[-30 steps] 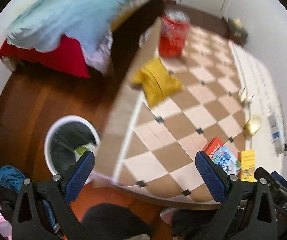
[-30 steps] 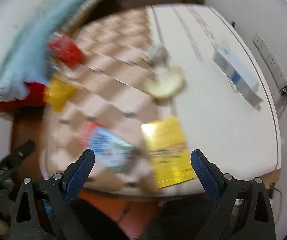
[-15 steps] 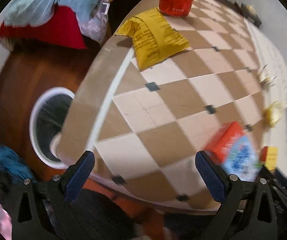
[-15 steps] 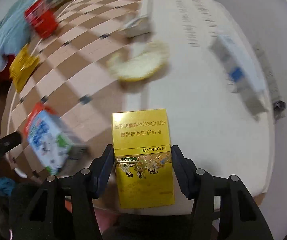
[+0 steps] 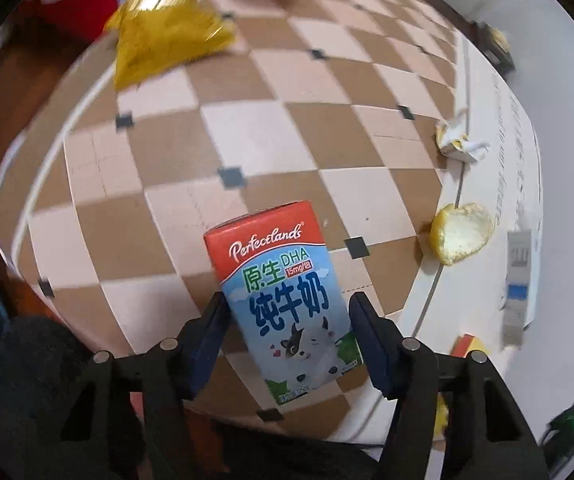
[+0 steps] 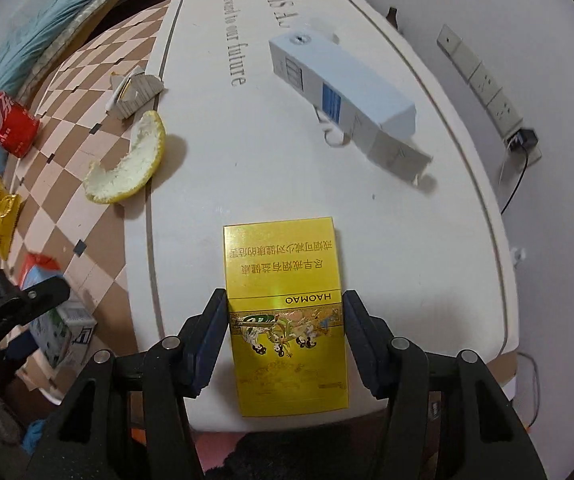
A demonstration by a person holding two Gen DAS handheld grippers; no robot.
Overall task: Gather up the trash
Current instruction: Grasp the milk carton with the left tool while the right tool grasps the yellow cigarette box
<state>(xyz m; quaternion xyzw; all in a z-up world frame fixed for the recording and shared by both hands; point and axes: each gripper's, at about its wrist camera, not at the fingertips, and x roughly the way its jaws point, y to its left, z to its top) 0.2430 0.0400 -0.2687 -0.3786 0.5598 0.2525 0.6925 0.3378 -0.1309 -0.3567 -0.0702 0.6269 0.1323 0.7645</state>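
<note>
Table [image 6: 427,240], part checkered, part white | lying on it: peel [image 6: 127,172]; can [image 6: 7,124]; yellow packet [image 5: 163,24]; white box [image 6: 343,84]; crumpled wrapper [image 5: 459,140].

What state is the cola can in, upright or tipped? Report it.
Tipped. In the right wrist view the red cola can lies on its side on the checkered tablecloth, its logo running sideways, near the blue bedding.

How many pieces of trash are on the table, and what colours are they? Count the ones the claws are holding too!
Yellow: 3 - cigarette pack, snack bag, fruit peel
Red: 1 - soda can
Red and blue: 1 - milk carton
White: 2 - long box, crumpled wrapper
Total: 7
</note>
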